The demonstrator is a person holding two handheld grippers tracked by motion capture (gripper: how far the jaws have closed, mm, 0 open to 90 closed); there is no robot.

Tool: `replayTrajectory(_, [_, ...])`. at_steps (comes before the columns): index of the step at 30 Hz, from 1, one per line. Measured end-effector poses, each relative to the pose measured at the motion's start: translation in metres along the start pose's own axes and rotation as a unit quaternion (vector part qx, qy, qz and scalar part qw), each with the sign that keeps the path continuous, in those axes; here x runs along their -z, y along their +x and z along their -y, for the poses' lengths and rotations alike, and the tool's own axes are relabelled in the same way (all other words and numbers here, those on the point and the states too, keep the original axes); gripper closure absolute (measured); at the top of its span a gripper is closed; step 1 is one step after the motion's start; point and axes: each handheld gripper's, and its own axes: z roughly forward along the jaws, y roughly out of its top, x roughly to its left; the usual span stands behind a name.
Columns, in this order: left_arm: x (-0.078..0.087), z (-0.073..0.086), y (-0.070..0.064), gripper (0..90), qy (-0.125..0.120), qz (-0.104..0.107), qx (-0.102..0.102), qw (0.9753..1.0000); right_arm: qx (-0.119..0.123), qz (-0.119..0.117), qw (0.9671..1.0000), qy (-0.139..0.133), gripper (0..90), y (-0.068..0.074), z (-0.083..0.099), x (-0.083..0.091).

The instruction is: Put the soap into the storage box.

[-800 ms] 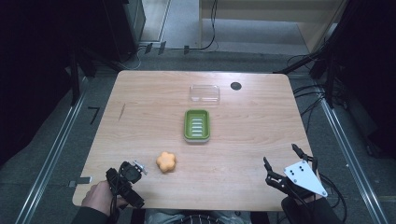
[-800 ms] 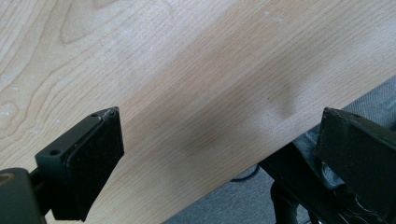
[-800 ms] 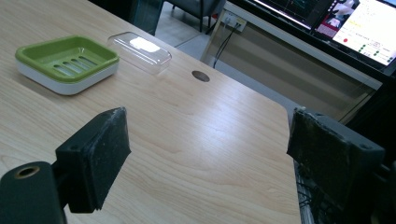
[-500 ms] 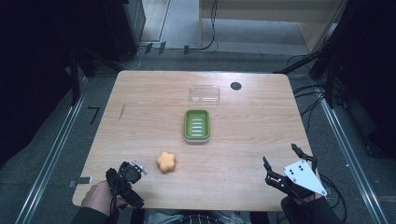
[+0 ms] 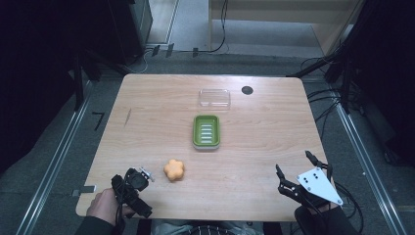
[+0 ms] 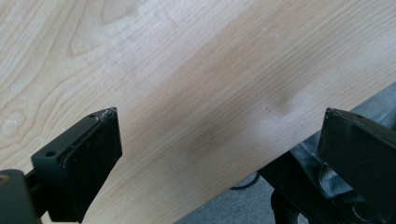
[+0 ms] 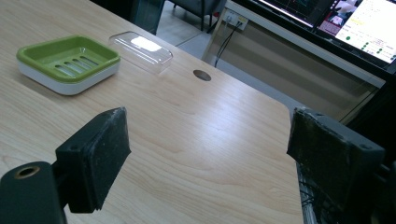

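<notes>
A green soap dish (image 5: pixel 206 131) on a white base sits near the middle of the wooden table (image 5: pixel 147 127). Behind it lies a clear plastic lid (image 5: pixel 214 97). An orange flower-shaped soap (image 5: pixel 174 170) rests toward the front left. My left gripper (image 5: pixel 129 187) is held in a hand at the front left corner, just left of the soap. In the left gripper view it (image 6: pixel 219 135) is open over bare wood. My right gripper (image 5: pixel 294 164) is at the front right edge. It (image 7: pixel 210 140) is open and empty, facing the dish (image 7: pixel 67 60) and the lid (image 7: pixel 141 49).
A dark round hole (image 5: pixel 247 90) marks the table's back right, also seen as a hole (image 7: pixel 201 75) in the right gripper view. Cables and metal rails run on the floor around the table. Monitors (image 7: pixel 355 18) stand beyond the far edge.
</notes>
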Motion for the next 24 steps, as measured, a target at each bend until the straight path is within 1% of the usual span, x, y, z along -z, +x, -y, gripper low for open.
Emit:
replayTrajectory(1, [0.000,-0.001,0.000,0.0,-0.003,0.003,-0.001,1.0000,0.001,-0.001,1.0000,0.000,13.3,0.000,0.000,0.000])
replayTrajectory(3, [0.000,-0.003,0.000,0.0,-0.005,0.001,-0.003,1.0000,0.001,-0.001,1.0000,0.001,13.3,0.000,0.000,0.000])
replayTrajectory(4, [0.001,-0.005,0.000,0.0,-0.005,0.000,-0.008,1.0000,0.001,-0.001,1.0000,0.001,13.3,0.000,0.000,0.000])
replayTrajectory(5, [0.002,-0.006,0.000,0.0,-0.006,-0.001,-0.006,1.0000,0.001,0.000,1.0000,0.000,13.3,0.000,0.000,0.000])
replayTrajectory(7, [0.003,-0.009,0.000,0.0,-0.013,-0.002,-0.010,0.9999,0.001,-0.001,1.0000,0.000,13.3,0.000,0.000,0.000])
replayTrajectory(8, [0.004,-0.010,-0.001,0.0,-0.014,-0.001,-0.008,0.9999,0.001,-0.001,1.0000,0.001,13.3,0.000,0.000,0.000])
replayTrajectory(10, [0.005,-0.014,-0.002,0.0,-0.016,-0.001,-0.017,0.9997,0.001,-0.001,1.0000,0.001,13.3,0.000,0.000,0.000])
replayTrajectory(12, [0.005,-0.018,-0.003,0.0,-0.021,0.000,-0.017,0.9996,0.001,-0.001,1.0000,0.000,13.3,0.000,0.000,0.000])
replayTrajectory(14, [0.006,-0.021,-0.004,0.0,-0.020,0.001,-0.024,0.9995,0.001,-0.001,1.0000,0.000,13.3,0.000,0.000,0.000])
replayTrajectory(16, [0.006,-0.024,-0.004,0.0,-0.025,0.001,-0.025,0.9994,0.001,-0.001,1.0000,0.000,13.3,0.000,0.000,0.000])
replayTrajectory(17, [0.007,-0.026,-0.004,0.0,-0.023,0.001,-0.028,0.9993,0.001,-0.001,1.0000,0.000,13.3,0.000,0.000,0.000])
replayTrajectory(22, [0.008,-0.033,-0.002,0.0,-0.035,0.007,-0.028,0.9990,0.002,-0.001,1.0000,0.000,13.3,0.000,0.000,0.000])
replayTrajectory(23, [0.009,-0.034,-0.002,0.0,-0.029,0.007,-0.030,0.9991,0.002,-0.001,1.0000,0.000,13.3,0.000,0.000,0.000])
replayTrajectory(24, [0.009,-0.036,-0.002,0.0,-0.036,0.007,-0.030,0.9989,0.001,-0.001,1.0000,0.000,13.3,0.000,0.000,0.000])
